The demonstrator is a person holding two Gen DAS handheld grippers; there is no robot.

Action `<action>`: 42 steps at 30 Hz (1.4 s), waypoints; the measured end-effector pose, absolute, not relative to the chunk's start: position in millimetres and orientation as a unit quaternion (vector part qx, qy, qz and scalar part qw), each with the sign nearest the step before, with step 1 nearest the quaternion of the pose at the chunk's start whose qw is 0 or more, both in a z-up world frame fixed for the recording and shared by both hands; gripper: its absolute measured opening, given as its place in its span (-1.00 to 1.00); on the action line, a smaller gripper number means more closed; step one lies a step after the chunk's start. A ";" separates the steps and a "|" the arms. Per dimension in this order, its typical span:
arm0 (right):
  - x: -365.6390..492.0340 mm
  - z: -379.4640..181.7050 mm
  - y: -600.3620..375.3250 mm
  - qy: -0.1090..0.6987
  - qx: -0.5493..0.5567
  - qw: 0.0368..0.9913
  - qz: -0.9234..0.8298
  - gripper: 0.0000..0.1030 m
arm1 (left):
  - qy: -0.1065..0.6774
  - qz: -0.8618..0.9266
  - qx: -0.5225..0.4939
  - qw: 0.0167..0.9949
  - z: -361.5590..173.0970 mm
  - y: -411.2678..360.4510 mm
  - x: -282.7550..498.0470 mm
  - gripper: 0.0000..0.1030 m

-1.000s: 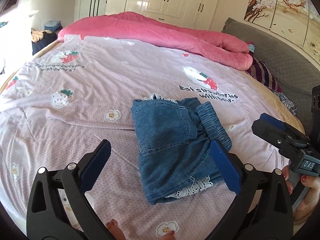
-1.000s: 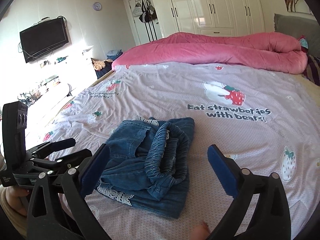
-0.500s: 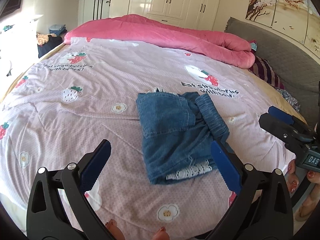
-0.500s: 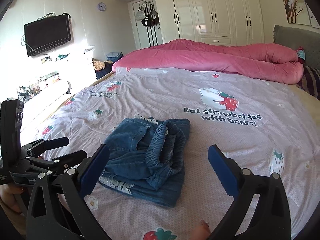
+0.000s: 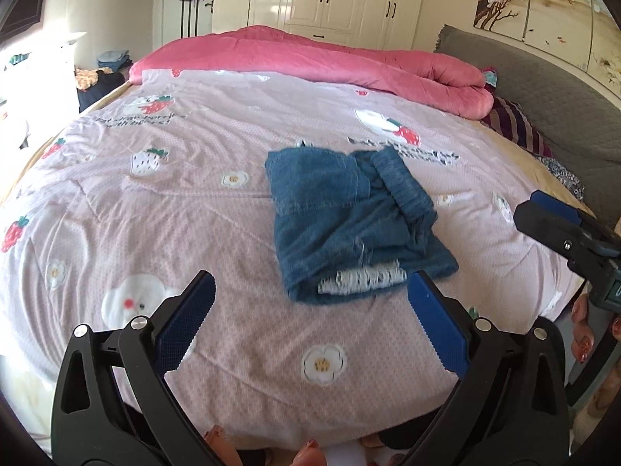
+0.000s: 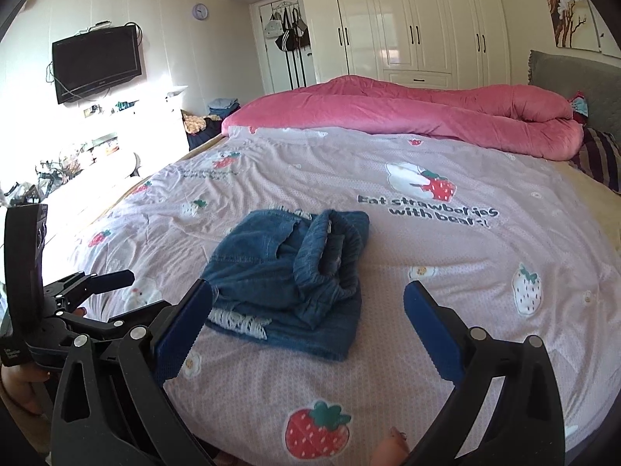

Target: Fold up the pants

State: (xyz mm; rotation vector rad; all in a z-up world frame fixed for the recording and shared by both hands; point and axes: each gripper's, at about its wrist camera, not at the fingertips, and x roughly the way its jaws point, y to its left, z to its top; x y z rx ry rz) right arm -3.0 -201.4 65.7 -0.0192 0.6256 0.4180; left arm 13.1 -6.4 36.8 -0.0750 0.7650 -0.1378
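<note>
You worked over a bed (image 5: 116,233) covered with a pale pink sheet printed with strawberries, flowers and lettering, a rolled pink quilt (image 5: 330,58) lying along its far side against a grey headboard (image 5: 543,89). White wardrobes (image 6: 419,27) lined the back wall, bags hung on a door, and a dark television (image 6: 97,62) sat on the sunlit wall beyond the bed. The denim pants (image 5: 349,221) lay folded in a compact bundle near the middle of the bed, elastic waistband bunched on top and a strip of white lace showing at the near edge. Your left hand-held gripper (image 5: 310,310) was spread wide and held nothing, short of the bundle; your right hand-held gripper (image 6: 306,318) was likewise wide and empty. Motion blur softened the lettering in the left view, and only your fingertips showed at the frame edges.
</note>
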 end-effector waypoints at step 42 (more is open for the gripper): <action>-42.0 3.1 -216.5 0.354 -0.025 0.919 0.174 0.91 | 0.404 -0.049 -0.045 0.912 -11.6 -8.9 -31.7 0.81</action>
